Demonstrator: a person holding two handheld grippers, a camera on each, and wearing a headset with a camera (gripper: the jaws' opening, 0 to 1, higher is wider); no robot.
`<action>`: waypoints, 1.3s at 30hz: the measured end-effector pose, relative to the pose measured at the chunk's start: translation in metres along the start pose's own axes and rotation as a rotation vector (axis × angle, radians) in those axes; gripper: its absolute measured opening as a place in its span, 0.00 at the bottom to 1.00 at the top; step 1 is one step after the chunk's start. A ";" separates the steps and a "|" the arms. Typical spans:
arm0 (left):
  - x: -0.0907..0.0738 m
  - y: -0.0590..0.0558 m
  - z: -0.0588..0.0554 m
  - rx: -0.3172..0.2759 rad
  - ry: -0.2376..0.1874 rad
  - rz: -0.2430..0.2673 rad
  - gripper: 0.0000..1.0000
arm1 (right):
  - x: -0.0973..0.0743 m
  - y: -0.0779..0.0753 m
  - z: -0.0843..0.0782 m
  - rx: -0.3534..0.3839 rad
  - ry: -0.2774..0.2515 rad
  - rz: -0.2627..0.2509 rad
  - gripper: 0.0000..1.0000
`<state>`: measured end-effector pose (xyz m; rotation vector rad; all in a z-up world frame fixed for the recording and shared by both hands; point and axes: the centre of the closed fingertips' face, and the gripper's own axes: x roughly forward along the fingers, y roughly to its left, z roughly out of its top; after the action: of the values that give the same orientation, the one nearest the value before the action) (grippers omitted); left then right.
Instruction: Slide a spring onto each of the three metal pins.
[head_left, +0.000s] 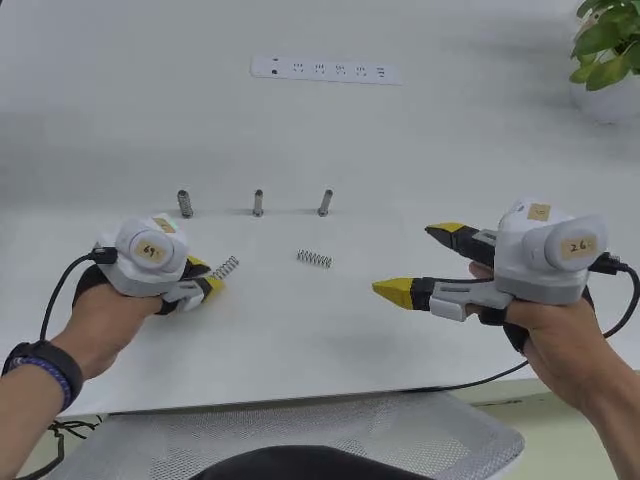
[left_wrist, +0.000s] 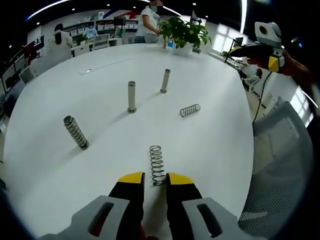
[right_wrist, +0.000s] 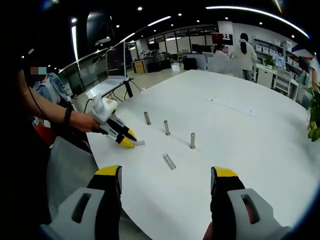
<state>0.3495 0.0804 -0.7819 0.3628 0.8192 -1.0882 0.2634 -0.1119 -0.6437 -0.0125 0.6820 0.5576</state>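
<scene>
In the head view, the left gripper (head_left: 205, 285) at lower left has its jaws mostly hidden from us behind its own body and the hand. The spring (head_left: 226, 266) pokes out past them. In the left gripper view, we lose the spring's near end between the jaw tips at bottom centre. The plant (head_left: 608, 40) is cut off by the upper right corner and the chair (head_left: 300, 435) by the bottom edge. The power strip (head_left: 325, 70), top centre, is too blurred for us to count sockets.

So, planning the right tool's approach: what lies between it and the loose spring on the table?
Nothing: the head view shows bare table between the right tool and the loose spring.
</scene>
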 end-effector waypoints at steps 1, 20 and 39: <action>0.000 0.001 0.000 0.001 0.001 0.003 0.06 | 0.000 0.000 0.000 0.000 0.000 0.000 0.72; -0.004 0.006 0.005 -0.008 0.002 0.007 0.03 | 0.002 0.004 -0.002 0.005 0.001 0.010 0.72; -0.030 -0.009 0.006 0.039 -0.035 -0.003 0.03 | 0.017 0.021 -0.005 0.002 0.008 0.073 0.71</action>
<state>0.3375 0.0918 -0.7548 0.3743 0.7684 -1.1114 0.2609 -0.0868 -0.6544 0.0117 0.6925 0.6270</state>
